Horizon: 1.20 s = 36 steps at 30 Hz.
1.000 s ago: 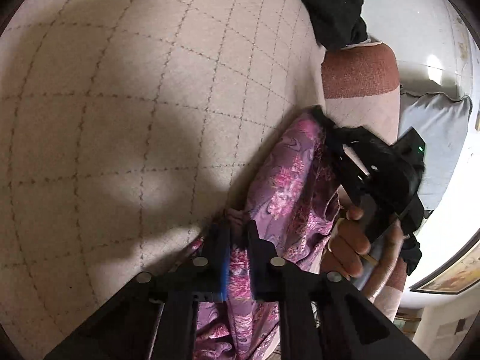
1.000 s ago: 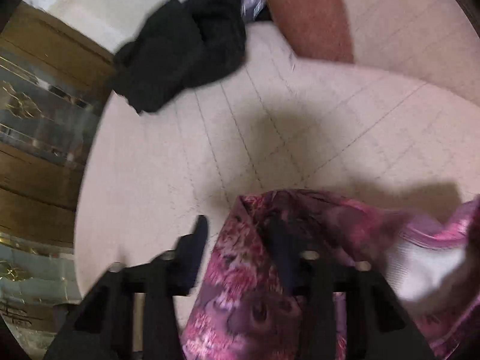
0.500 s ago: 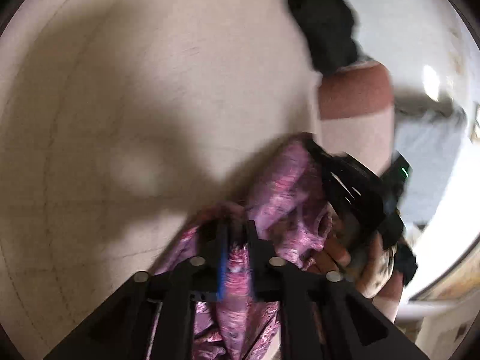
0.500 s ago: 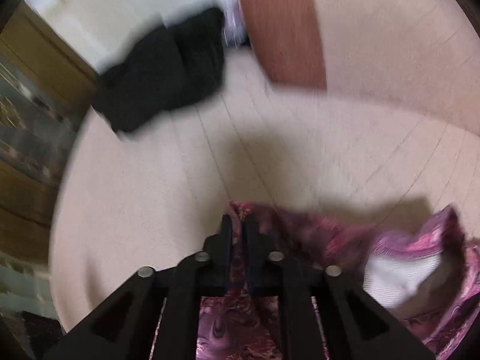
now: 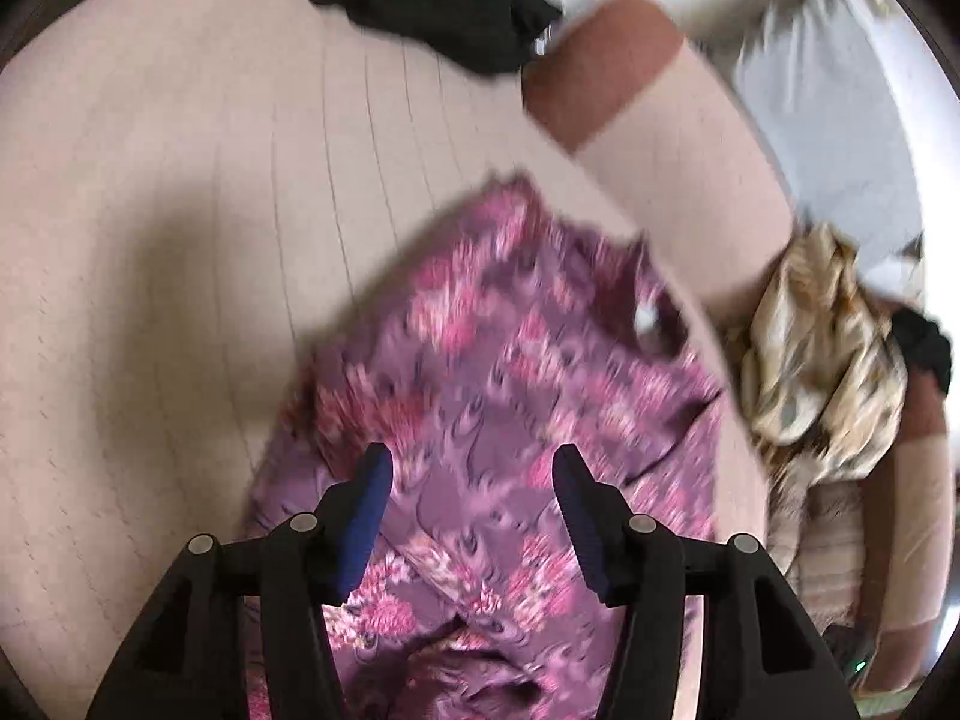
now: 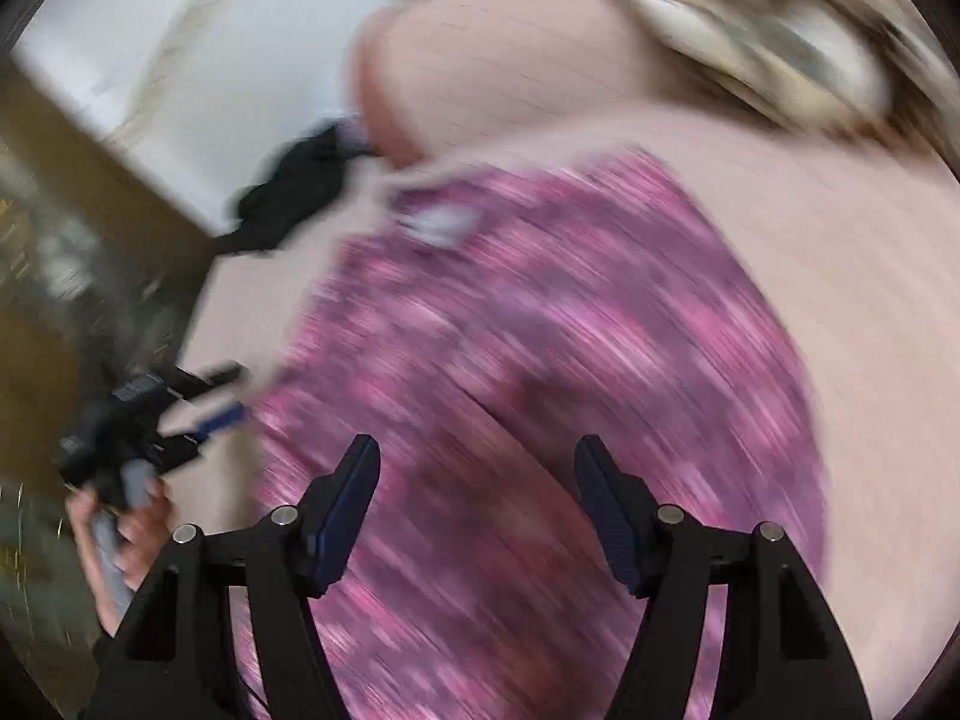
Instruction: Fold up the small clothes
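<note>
On top of the big beige quilted cushion point(image 5: 180, 240) lies the pink & purple flowery cloth point(image 5: 498, 372), spread out flat w/ nothing pinching it. Black clothes point(image 5: 432, 6) sit at the far edge of the cushion, and a shiny gold cloth point(image 5: 822, 354) is bunched up on the right side. L gripper point(image 5: 471, 468) is wide apart just over the flowery cloth, holding nothing. R gripper point(image 6: 477, 468) is wide apart over it too, holding nothing. Both views are blurry
</note>
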Each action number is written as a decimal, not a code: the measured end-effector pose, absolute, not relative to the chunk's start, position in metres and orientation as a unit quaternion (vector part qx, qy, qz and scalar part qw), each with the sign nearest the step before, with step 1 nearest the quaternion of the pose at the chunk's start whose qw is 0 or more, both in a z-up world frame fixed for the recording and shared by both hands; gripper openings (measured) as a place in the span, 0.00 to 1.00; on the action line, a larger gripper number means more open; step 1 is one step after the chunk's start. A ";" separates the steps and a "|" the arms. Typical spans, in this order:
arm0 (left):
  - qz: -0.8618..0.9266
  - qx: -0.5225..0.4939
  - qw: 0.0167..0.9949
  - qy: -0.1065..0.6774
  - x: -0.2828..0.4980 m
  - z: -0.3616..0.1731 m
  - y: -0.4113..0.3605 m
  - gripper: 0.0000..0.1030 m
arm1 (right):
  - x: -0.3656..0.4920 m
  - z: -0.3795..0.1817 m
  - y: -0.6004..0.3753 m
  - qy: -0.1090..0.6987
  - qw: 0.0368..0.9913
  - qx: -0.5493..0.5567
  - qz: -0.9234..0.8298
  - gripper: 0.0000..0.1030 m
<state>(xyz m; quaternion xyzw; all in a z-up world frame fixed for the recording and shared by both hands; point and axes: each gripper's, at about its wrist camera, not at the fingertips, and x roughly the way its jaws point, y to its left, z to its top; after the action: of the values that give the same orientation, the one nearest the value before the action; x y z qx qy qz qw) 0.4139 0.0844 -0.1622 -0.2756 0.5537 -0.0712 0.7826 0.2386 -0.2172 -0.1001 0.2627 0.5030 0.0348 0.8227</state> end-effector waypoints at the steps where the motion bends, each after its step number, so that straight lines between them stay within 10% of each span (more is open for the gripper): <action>1: -0.062 -0.261 0.781 0.564 0.414 -0.170 0.081 0.57 | 0.227 -0.112 -0.223 0.506 0.820 0.267 0.022 0.65; 3: -0.053 -0.225 0.775 0.588 0.421 -0.183 0.073 0.57 | 0.218 -0.141 -0.227 0.530 0.812 0.245 0.001 0.62; 6: -0.049 -0.215 0.778 0.588 0.420 -0.187 0.071 0.57 | 0.211 -0.149 -0.225 0.544 0.794 0.271 0.023 0.08; 13: -0.040 -0.185 0.776 0.601 0.421 -0.185 0.067 0.57 | 0.181 -0.119 -0.224 0.519 0.829 0.208 0.001 0.08; 17: -0.040 -0.137 0.790 0.596 0.419 -0.180 0.055 0.60 | 0.170 -0.144 -0.220 0.509 0.825 0.245 0.012 0.17; 20: -0.031 -0.116 0.804 0.582 0.412 -0.173 0.054 0.61 | 0.157 -0.122 -0.217 0.471 0.854 0.221 0.014 0.54; 36: 0.045 -0.016 0.900 0.434 0.162 -0.097 0.016 0.80 | 0.074 -0.054 -0.220 0.377 0.907 0.185 -0.037 0.95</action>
<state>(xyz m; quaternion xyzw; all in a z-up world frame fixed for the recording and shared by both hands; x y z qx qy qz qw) 0.1617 0.0158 -0.0974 -0.0160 0.4342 0.0453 0.8995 0.0744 -0.2204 -0.0538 0.1847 0.3767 -0.0373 0.9070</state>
